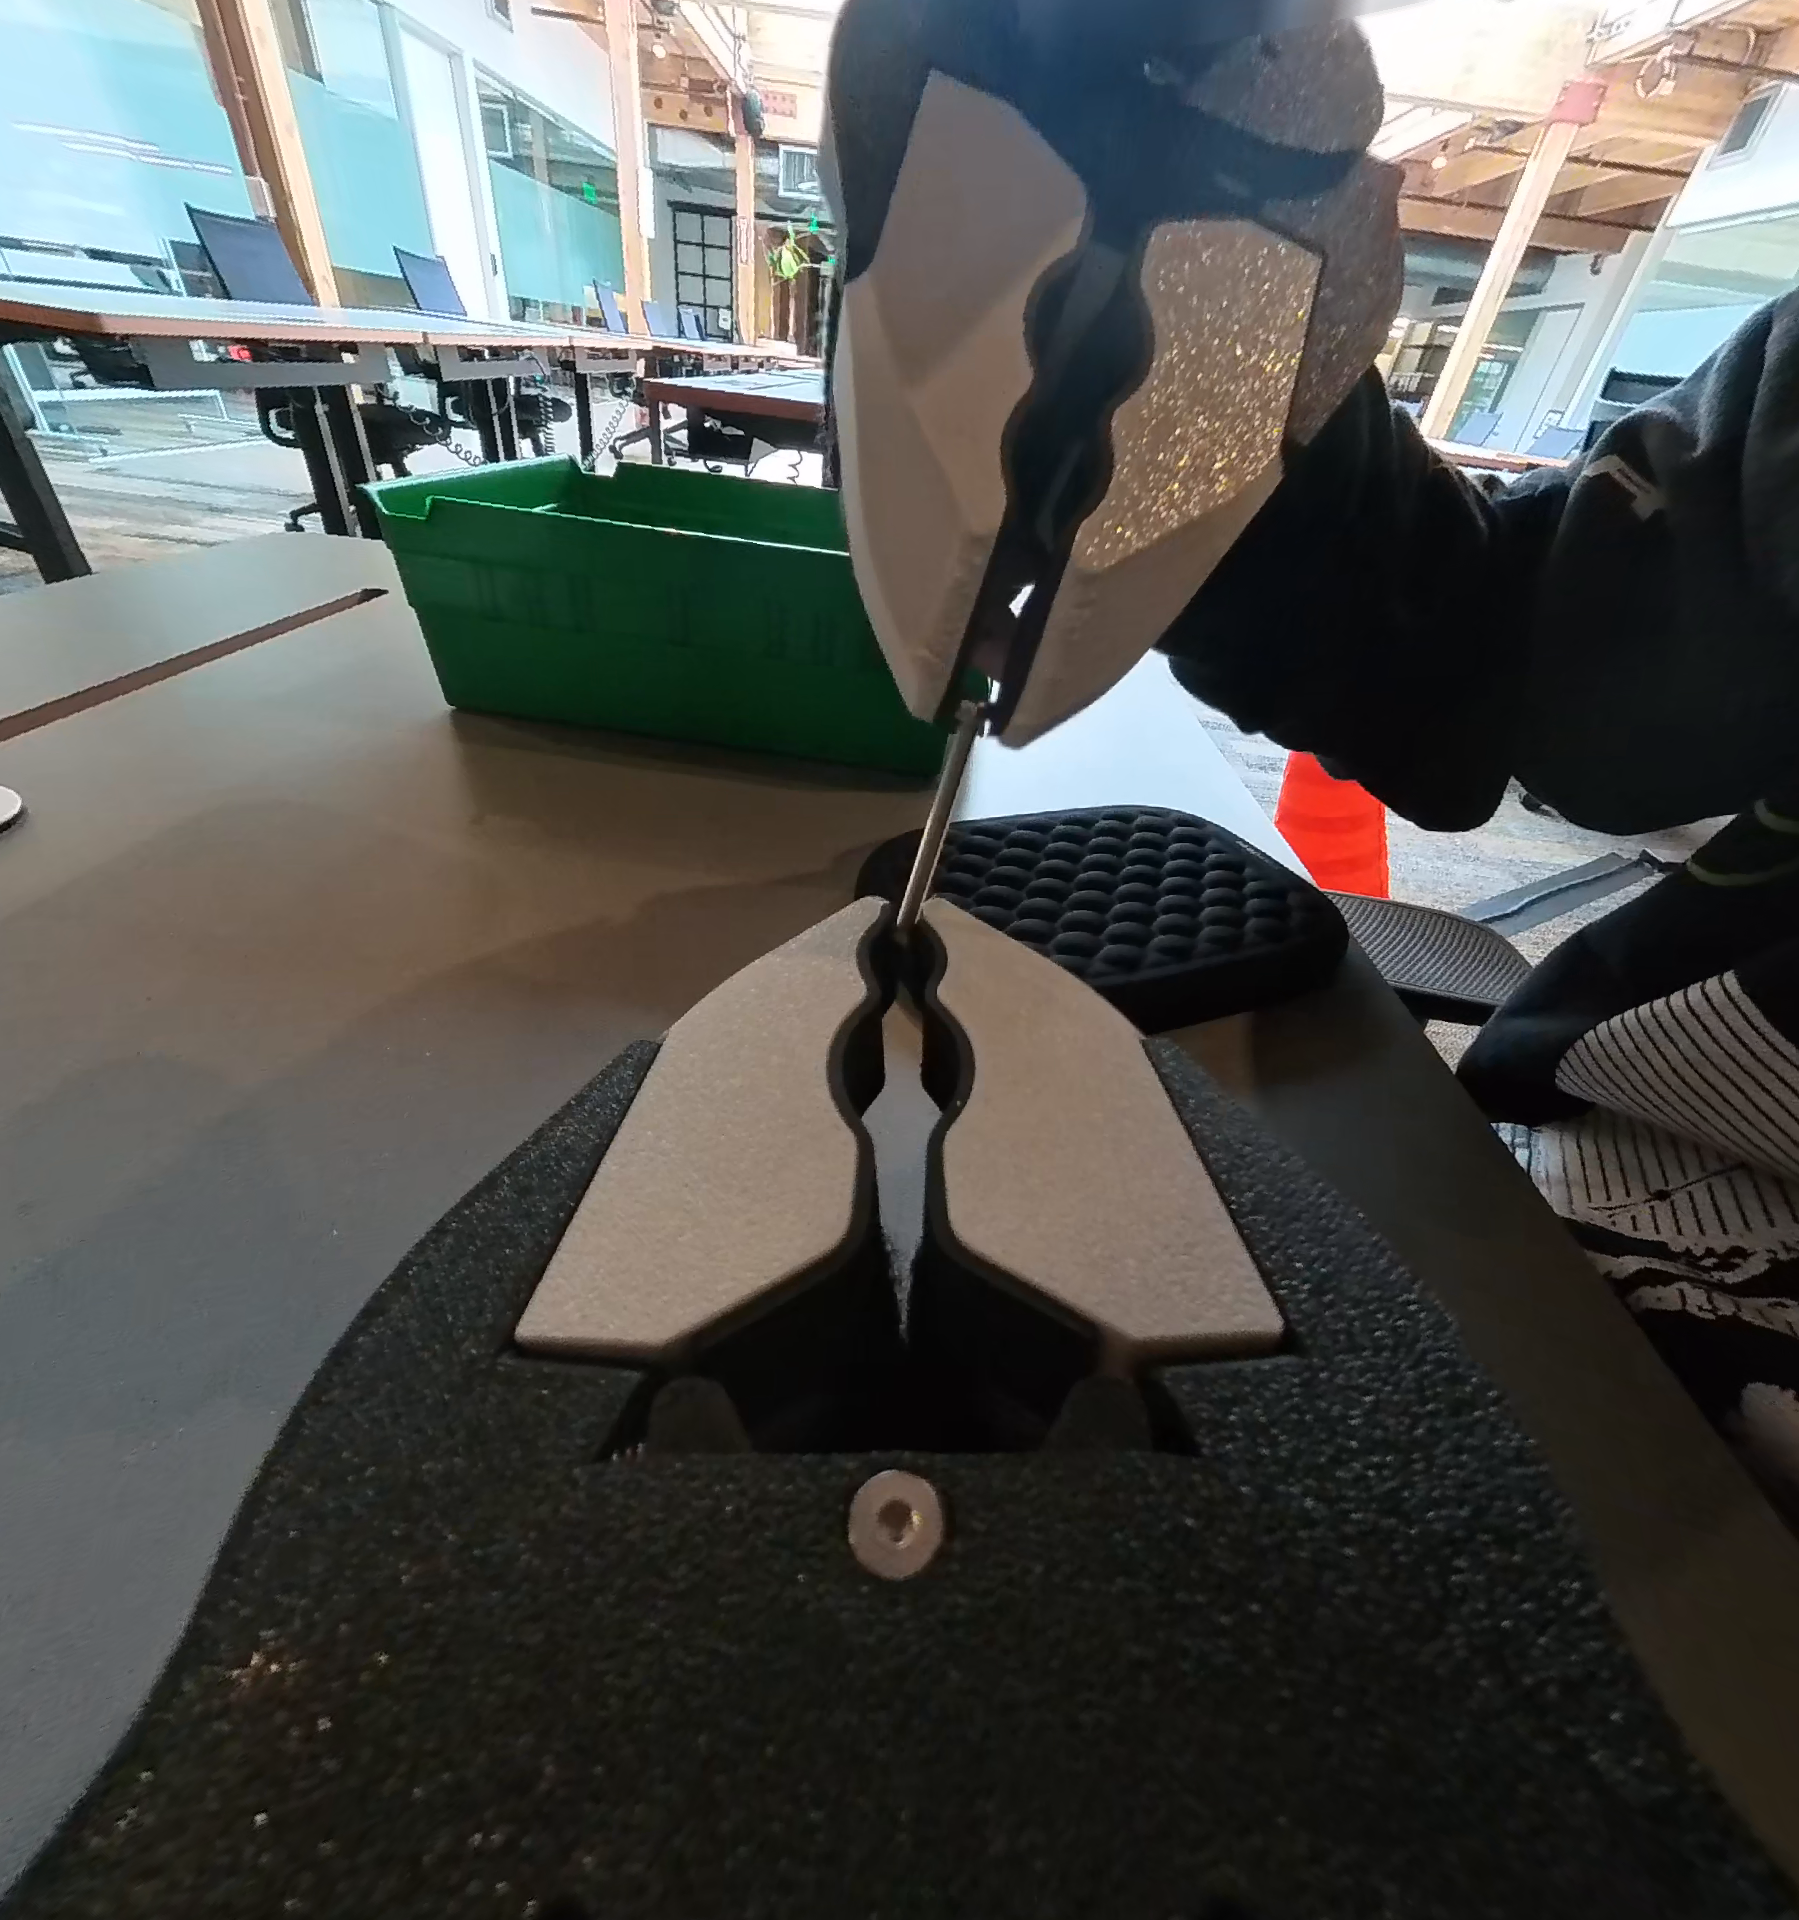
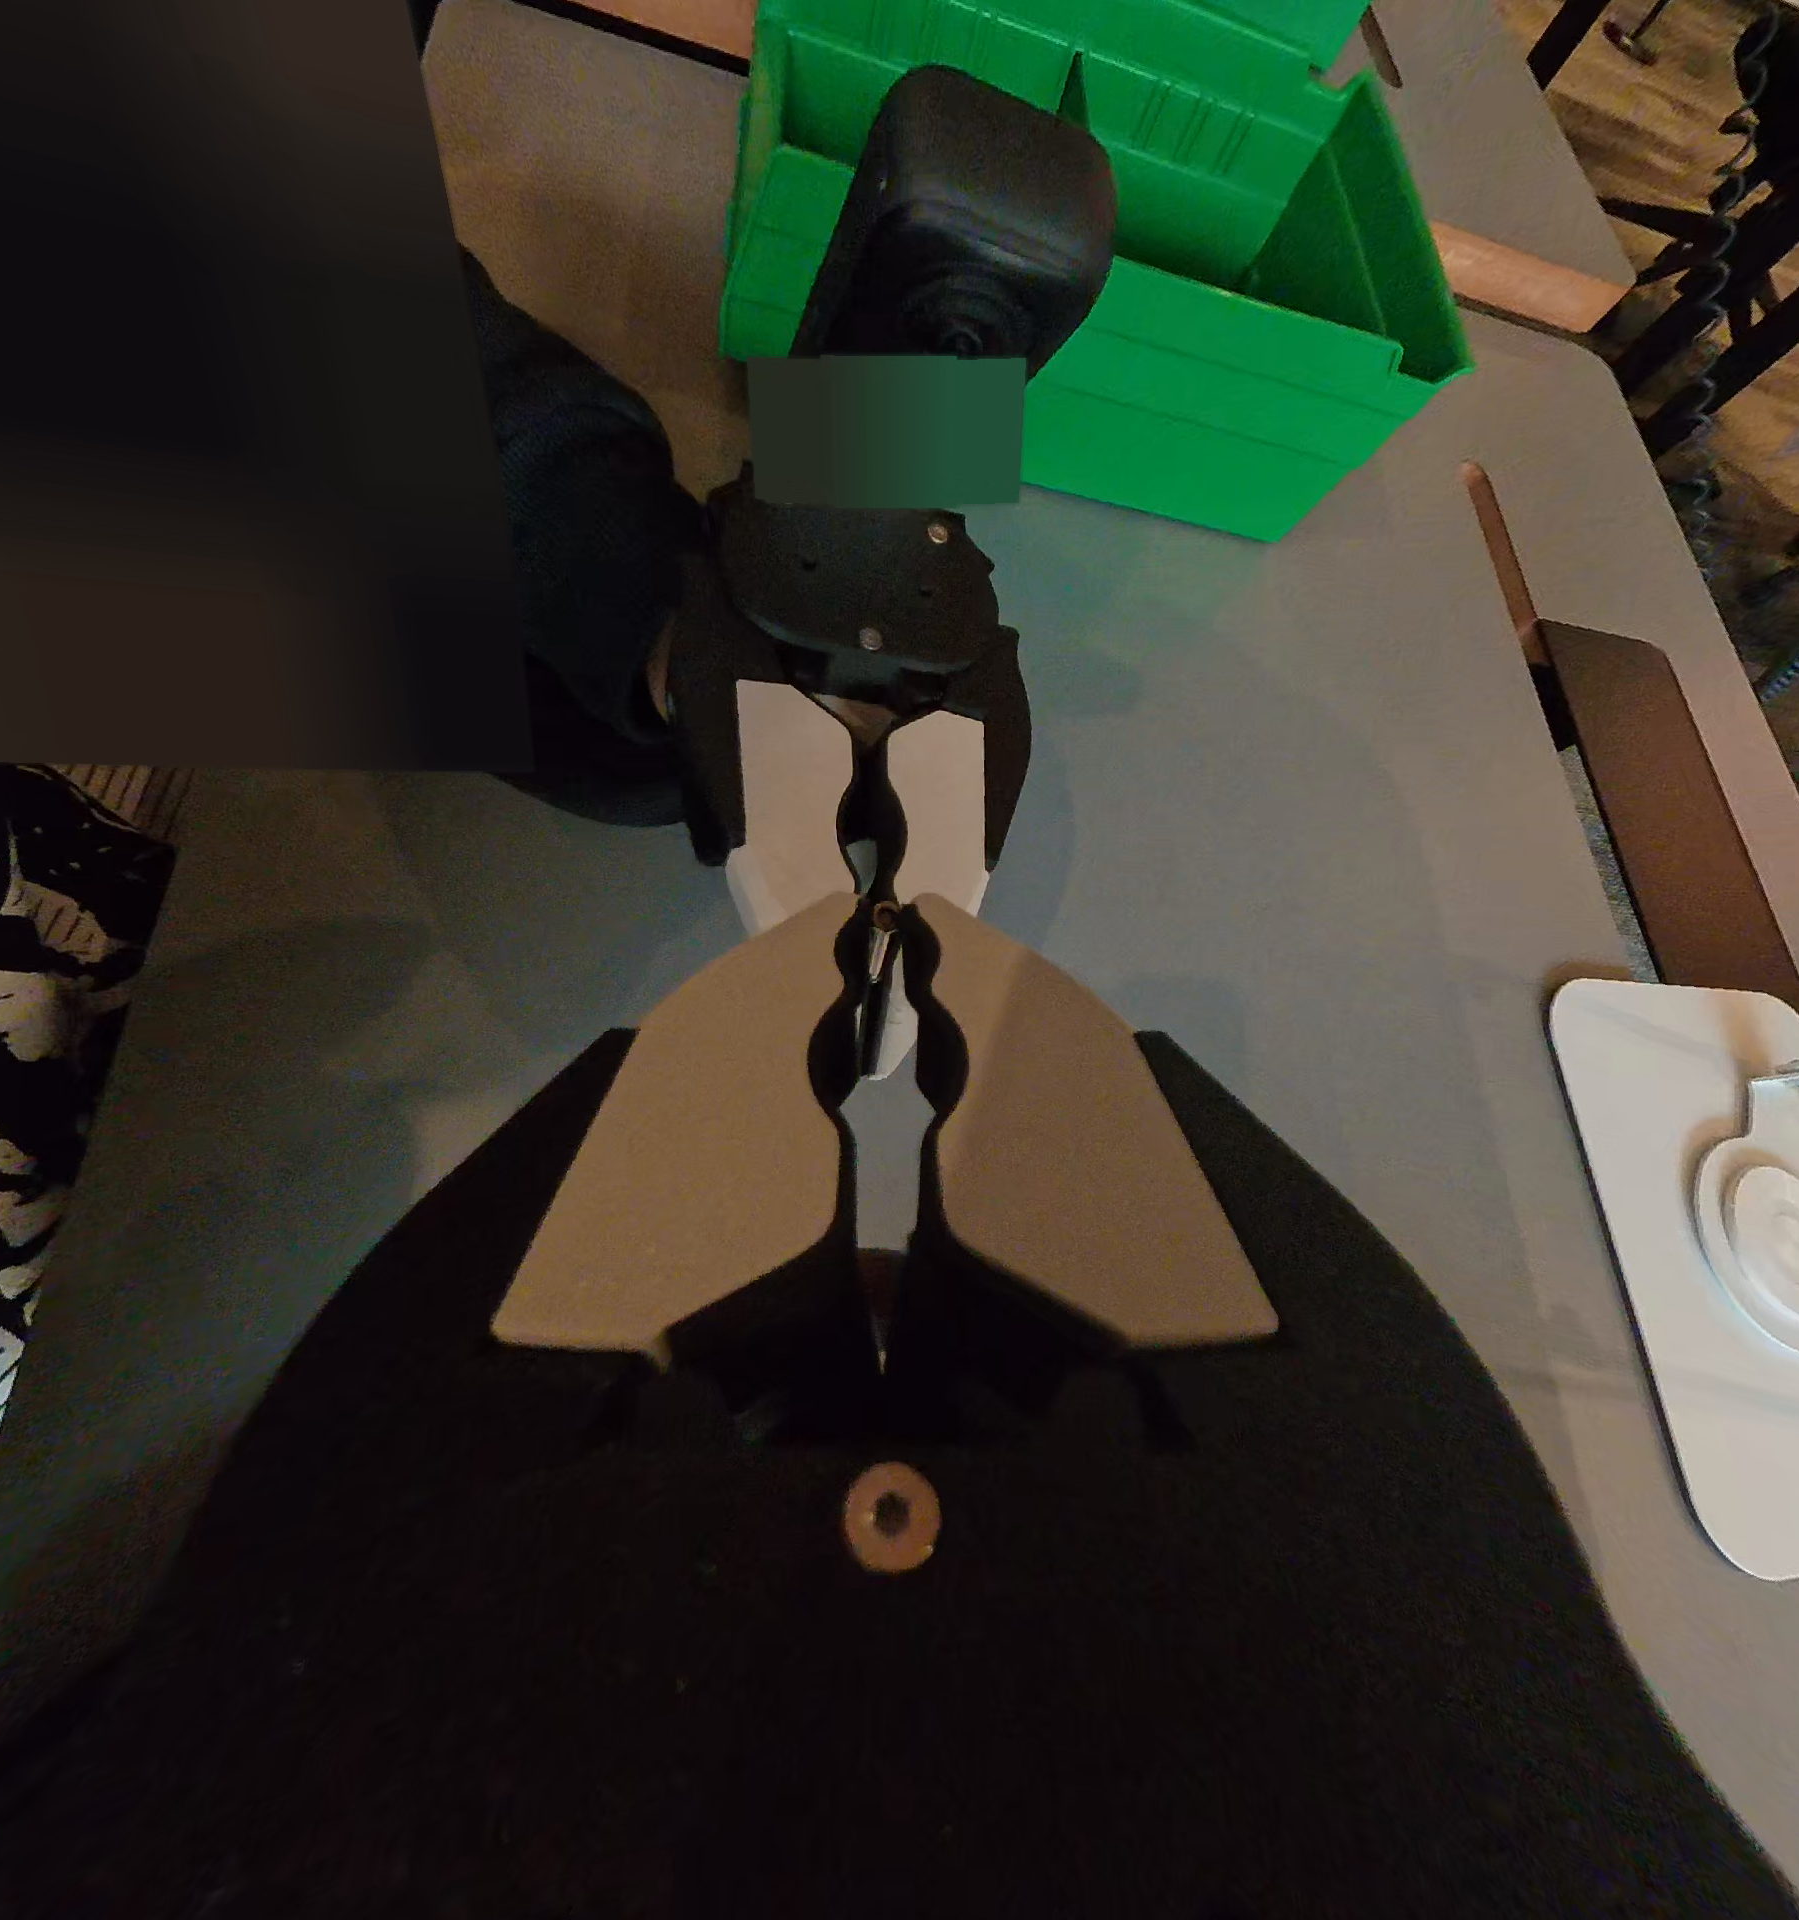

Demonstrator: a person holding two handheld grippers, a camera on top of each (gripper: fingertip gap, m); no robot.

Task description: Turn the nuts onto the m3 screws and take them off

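Above the desk (image 1: 251, 935), left tongs (image 1: 900, 928) clamp the screw (image 1: 934, 821) steady; right tongs (image 1: 988, 707) pinch its nut (image 2: 884, 916) for turning.

Left hand-held gripper (image 1: 900, 925) pinched shut low; right hand-held gripper (image 1: 983, 717) clamped narrow, angled down, tips facing.

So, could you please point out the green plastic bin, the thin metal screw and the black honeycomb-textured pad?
Green plastic bin (image 1: 656, 634): left wrist view, its front wall.
Thin metal screw (image 1: 934, 821): left wrist view, mid-shaft.
Black honeycomb-textured pad (image 1: 1144, 914): left wrist view, its top surface.
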